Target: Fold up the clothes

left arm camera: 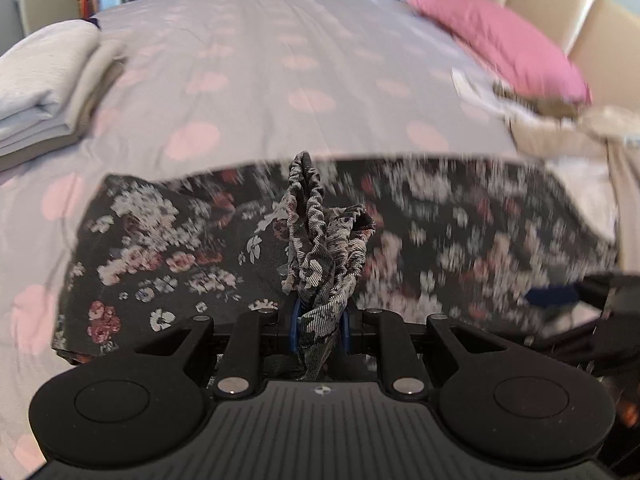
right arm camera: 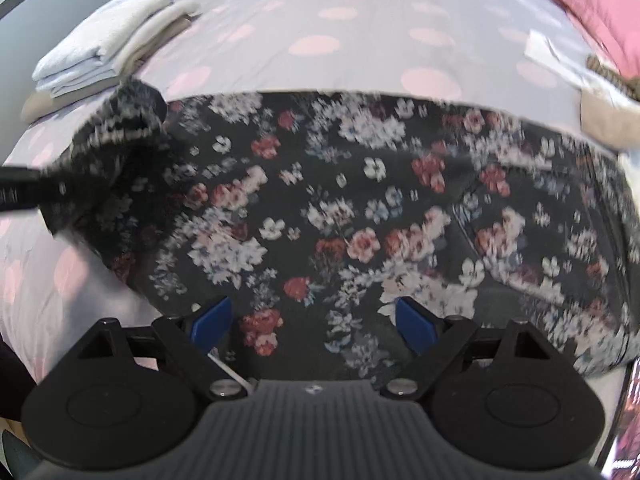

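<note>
We see garment (right arm camera: 340,200) spread on bed (left arm camera: 260,60); folded stack (left arm camera: 44,80) far left, pillow (left arm camera: 500,40) far right.

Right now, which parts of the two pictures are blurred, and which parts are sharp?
Left wrist view: the bunched cloth in the left gripper is sharp, but the flowered garment smears toward the right, where the right gripper is also blurred. Right wrist view: the open right gripper is sharp; the garment's far edge and the gripped bunch at left are smeared.

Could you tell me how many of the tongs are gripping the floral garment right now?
1: the left tongs pinch a bunched fold of the floral garment; the right tongs hover open above it.
</note>
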`<state>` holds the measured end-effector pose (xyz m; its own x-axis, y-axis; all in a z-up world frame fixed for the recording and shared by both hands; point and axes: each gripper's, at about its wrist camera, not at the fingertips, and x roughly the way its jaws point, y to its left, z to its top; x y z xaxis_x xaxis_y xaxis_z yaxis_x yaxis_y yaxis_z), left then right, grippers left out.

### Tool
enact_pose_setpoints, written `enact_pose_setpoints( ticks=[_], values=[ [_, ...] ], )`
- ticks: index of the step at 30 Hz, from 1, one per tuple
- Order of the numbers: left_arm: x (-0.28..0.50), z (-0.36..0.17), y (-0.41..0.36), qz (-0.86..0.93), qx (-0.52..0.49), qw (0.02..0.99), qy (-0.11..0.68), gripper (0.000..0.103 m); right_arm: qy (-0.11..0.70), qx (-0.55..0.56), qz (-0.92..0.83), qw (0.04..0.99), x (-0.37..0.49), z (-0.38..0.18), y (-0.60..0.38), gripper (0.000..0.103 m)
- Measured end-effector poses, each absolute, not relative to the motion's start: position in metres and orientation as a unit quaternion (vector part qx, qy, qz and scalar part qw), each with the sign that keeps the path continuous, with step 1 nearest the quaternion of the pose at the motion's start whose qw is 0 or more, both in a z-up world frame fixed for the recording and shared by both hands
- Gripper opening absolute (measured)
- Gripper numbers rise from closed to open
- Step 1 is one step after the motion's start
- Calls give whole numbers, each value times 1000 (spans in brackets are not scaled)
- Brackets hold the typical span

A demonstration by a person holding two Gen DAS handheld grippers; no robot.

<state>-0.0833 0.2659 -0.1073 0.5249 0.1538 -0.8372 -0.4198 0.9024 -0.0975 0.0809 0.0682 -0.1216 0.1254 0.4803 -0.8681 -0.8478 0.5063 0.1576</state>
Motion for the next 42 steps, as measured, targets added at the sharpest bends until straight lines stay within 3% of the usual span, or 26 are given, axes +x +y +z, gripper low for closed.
enact_pose_setpoints(
  ticks=[7, 14, 23, 29, 31, 38, 42],
  values=[
    [-77, -130, 254, 156, -106, 852, 488, 17, 481, -225, 459, 712, 77, -135, 76, 98],
    [-76, -142, 248, 147, -79, 848, 504, 19, 475, -245, 465, 706, 76, -132, 80, 98],
    [-87, -134, 239, 94, -63, 858, 501, 36, 529, -118, 475, 694, 81, -113, 89, 95],
    [-95, -128, 233, 59, -49, 863, 499, 38, 557, -66, 479, 675, 76, -111, 100, 82],
    [-97, -125, 233, 61, -35, 867, 493, 38, 567, -49, 480, 668, 74, -111, 104, 65],
    [-93, -120, 237, 78, -32, 875, 476, 38, 571, -80, 465, 671, 64, -121, 110, 61],
    [-89, -124, 245, 77, -63, 873, 477, 23, 550, -120, 459, 687, 61, -124, 109, 60]
  ],
)
